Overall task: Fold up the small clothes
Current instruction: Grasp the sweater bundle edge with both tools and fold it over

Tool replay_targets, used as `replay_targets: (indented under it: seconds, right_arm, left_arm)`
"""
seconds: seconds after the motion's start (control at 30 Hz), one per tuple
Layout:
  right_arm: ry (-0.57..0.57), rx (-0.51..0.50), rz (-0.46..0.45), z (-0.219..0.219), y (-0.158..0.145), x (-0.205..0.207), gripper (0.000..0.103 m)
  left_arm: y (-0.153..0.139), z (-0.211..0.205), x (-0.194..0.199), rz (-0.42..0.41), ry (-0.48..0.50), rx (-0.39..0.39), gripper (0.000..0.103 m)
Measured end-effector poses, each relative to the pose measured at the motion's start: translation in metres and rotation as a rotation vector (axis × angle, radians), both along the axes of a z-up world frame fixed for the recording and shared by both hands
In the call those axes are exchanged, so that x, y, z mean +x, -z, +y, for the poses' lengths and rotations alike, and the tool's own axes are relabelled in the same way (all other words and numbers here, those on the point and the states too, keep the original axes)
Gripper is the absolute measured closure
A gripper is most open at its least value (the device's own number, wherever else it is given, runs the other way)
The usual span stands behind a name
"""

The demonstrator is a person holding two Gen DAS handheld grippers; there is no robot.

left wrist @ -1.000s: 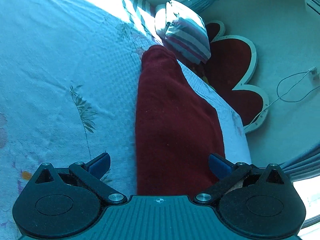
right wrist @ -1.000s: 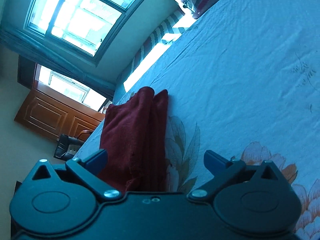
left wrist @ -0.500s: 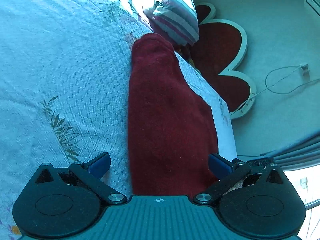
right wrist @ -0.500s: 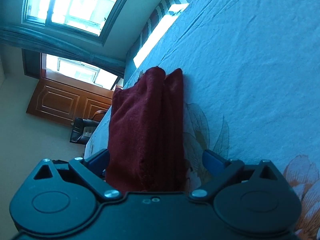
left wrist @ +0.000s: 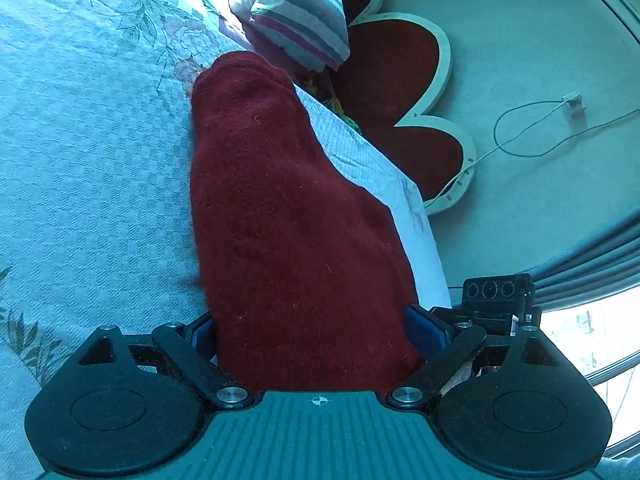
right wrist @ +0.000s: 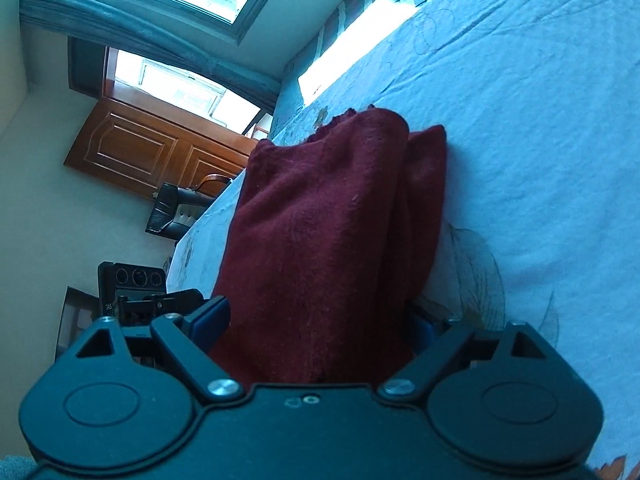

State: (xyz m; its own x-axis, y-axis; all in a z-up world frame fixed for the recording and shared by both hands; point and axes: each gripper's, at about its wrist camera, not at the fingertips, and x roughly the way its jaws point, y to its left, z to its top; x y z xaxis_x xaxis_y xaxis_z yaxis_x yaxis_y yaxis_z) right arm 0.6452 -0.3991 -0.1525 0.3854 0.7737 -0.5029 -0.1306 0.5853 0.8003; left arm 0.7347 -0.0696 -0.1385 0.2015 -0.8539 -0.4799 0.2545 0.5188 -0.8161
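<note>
Lying along the near edge of the bed point(left wrist: 80, 160), the dark red garment point(left wrist: 288, 220) runs lengthwise between your two grippers, one end at each. Your left gripper point(left wrist: 312, 332) has that end of the cloth between its blue pads point(left wrist: 424, 330); the jaws have just been closing and now stand just at the fabric's edges, still wide, and you cannot tell from this view whether they press it. Your right gripper point(right wrist: 320, 320) sits the same way at the other end of the garment point(right wrist: 332, 240): its jaws have just been closing too, the left blue pad point(right wrist: 210, 318) beside the cloth, the other mostly hidden behind a fold. From that side the garment shows as a doubled-over bundle with two ridges. Past the far end in the left view lies a striped pillow point(left wrist: 296, 20), and on the floor beside the bed a red flower-shaped mat point(left wrist: 400, 92).
</note>
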Motion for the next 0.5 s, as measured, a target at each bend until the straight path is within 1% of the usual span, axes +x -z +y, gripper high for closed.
replay_targets:
  seconds: [0.17,0.2,0.23,0.3,0.37,0.4,0.47,0.5]
  right_arm:
    - [-0.062,-0.007,-0.055,0.012,-0.007,0.009,0.012]
    - [-0.065,-0.011,-0.060,0.015,-0.008,0.009,0.013]
    - [-0.068,-0.024,-0.064,0.016,-0.008,0.010,0.013]
    - [-0.062,-0.015,-0.062,0.013,-0.009,0.008,0.015]
    - [-0.064,0.002,-0.064,0.008,-0.006,0.005,0.019]
    - [-0.064,0.000,-0.068,0.005,-0.006,0.003,0.024]
    - [-0.056,-0.022,-0.056,0.004,-0.008,0.004,0.028]
    - [-0.049,-0.024,-0.045,0.003,-0.007,0.005,0.037]
  left_arm:
    - [-0.003,-0.012,0.005,-0.036,0.011,0.006,0.012]
    - [-0.004,-0.013,0.004,-0.040,0.005,0.010,0.017]
    - [-0.003,-0.011,0.003,-0.037,-0.004,0.009,0.020]
    - [0.001,-0.004,0.000,-0.024,-0.024,0.004,0.037]
    - [0.004,0.002,-0.002,-0.027,-0.036,-0.003,0.041]
    - [0.003,0.000,-0.003,-0.039,-0.036,0.004,0.041]
    - [0.001,-0.006,-0.001,-0.048,-0.042,0.013,0.042]
    - [0.001,-0.007,-0.002,-0.048,-0.054,0.019,0.050]
